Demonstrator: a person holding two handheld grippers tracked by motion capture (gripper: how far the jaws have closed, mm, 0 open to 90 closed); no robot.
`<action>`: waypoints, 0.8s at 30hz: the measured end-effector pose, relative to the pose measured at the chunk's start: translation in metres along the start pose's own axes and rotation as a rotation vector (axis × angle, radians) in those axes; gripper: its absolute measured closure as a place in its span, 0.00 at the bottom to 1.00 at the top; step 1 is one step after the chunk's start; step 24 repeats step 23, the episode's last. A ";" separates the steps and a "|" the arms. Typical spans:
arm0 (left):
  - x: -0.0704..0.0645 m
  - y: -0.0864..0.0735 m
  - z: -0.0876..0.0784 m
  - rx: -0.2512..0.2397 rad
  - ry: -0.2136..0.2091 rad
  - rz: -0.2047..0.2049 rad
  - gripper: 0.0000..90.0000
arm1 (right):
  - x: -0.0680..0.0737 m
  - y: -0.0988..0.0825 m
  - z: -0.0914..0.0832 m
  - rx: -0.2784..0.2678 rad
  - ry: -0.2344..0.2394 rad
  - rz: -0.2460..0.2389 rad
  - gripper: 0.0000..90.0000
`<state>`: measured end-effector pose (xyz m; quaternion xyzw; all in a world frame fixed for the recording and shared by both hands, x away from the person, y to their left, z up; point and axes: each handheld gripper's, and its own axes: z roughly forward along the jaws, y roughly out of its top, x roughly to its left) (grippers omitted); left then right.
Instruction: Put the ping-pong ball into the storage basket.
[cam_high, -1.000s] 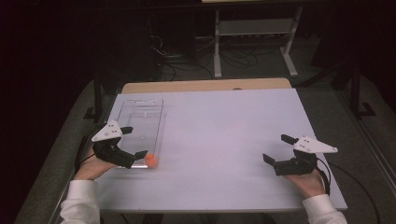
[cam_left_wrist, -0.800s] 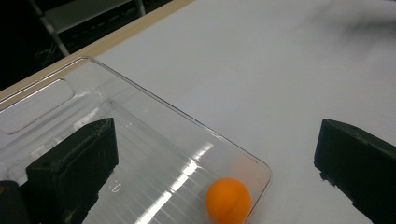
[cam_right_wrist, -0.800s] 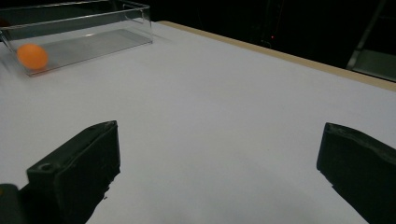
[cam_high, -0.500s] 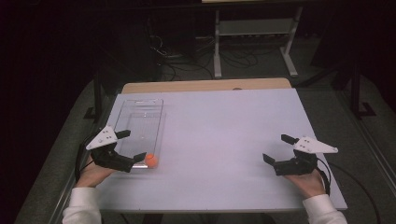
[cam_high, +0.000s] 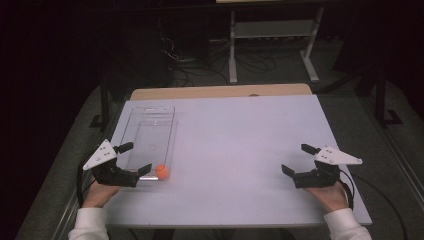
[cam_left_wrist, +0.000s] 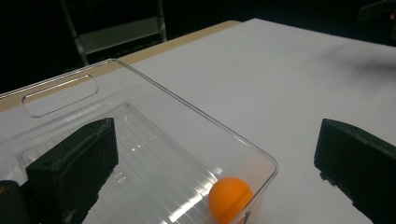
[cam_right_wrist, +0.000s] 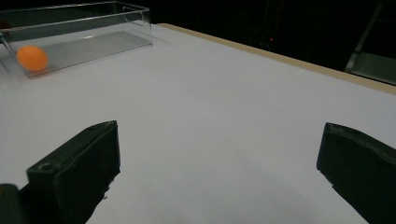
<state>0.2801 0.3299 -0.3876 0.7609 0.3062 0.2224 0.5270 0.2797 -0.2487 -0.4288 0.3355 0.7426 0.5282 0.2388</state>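
a: where do we have the orange ball right now?

b: it lies inside the clear plastic tray, in the near corner on the side toward the table's middle. in the left gripper view we see it resting on the ribbed floor, tucked against the rounded corner wall.

a: and our left gripper?

b: its jaws are spread wide and hold nothing. one jaw hangs over the tray's inside, the other over the white table just outside the tray's long wall, so that wall and the ball sit between them. we touch neither.

a: our right gripper?

b: well apart from the tray, near the table's near right part. its jaws are spread too, empty, with bare table between them. in the right gripper view the tray and ball show far off at the upper left.
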 end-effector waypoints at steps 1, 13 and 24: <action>0.001 -0.002 -0.001 -0.016 0.002 -0.015 0.00 | 0.000 0.000 0.000 -0.002 0.002 -0.002 0.00; 0.000 -0.013 -0.004 -0.077 0.066 -0.043 0.00 | 0.001 0.001 -0.001 -0.013 0.002 -0.001 0.00; -0.001 -0.023 -0.006 -0.088 0.164 -0.036 0.00 | 0.002 0.000 0.000 -0.015 0.010 -0.002 0.00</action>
